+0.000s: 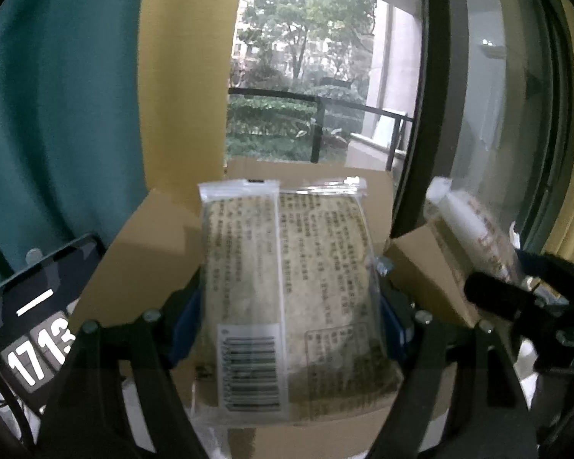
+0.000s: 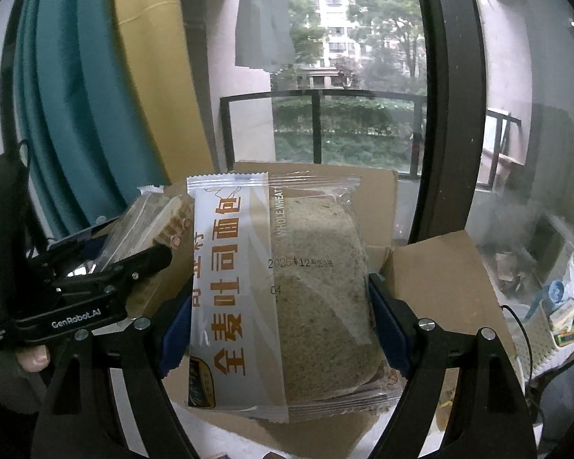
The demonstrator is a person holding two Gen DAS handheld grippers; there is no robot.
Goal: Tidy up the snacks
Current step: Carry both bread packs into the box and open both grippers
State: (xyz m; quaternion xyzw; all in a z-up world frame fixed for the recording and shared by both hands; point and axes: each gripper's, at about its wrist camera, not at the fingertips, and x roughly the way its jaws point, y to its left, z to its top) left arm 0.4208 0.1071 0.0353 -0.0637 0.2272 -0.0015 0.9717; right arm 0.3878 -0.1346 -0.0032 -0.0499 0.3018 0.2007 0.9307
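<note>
My left gripper [image 1: 289, 306] is shut on a packet of whole wheat bread [image 1: 287, 290], held back side up with its barcode showing. My right gripper [image 2: 279, 306] is shut on a second bread packet [image 2: 279, 294], front side up with orange lettering. Both packets hang in the air over an open cardboard box [image 1: 149, 248] [image 2: 432, 267]. In the left wrist view the right gripper and its packet [image 1: 474, 237] show at the right edge. The right wrist view has the left gripper and its packet [image 2: 145, 225] at the left.
A glass door with a dark frame [image 2: 451, 114] stands behind the box, with a balcony railing [image 2: 317, 95] outside. Teal [image 1: 57, 114] and yellow curtains [image 1: 183, 76] hang at the left. A phone showing a clock [image 1: 38, 329] leans at the lower left. Clutter [image 2: 555, 306] lies at the right.
</note>
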